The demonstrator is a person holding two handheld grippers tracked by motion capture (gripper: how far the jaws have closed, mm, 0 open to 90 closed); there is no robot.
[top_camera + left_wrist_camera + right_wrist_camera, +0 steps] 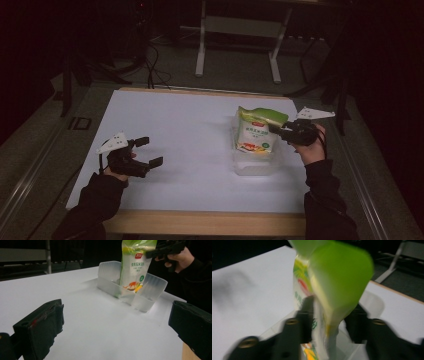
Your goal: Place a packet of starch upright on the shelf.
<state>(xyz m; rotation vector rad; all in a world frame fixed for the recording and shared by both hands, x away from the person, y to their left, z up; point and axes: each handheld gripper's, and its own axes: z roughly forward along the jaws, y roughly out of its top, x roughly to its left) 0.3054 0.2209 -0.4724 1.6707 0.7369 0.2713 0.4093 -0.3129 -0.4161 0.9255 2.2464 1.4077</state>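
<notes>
The right hand-held gripper (pixel 280 131) pinches the pouch (pixel 256 132) upright in the clear bin (pixel 252 166) right of centre, seemingly still unreleased, while the left hand-held gripper (pixel 150 152) waits spread, lower left.

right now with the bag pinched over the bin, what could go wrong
1. The right gripper pinches only the top of the green and white snack bag, so the hanging, floppy bag may slip or swing as it moves.
2. The bag's bottom sits inside the clear plastic bin; the bin looks light, and the bag could catch a wall and drag or tip it.
3. The left gripper rests open, away from the bin, so nothing steadies it.
</notes>
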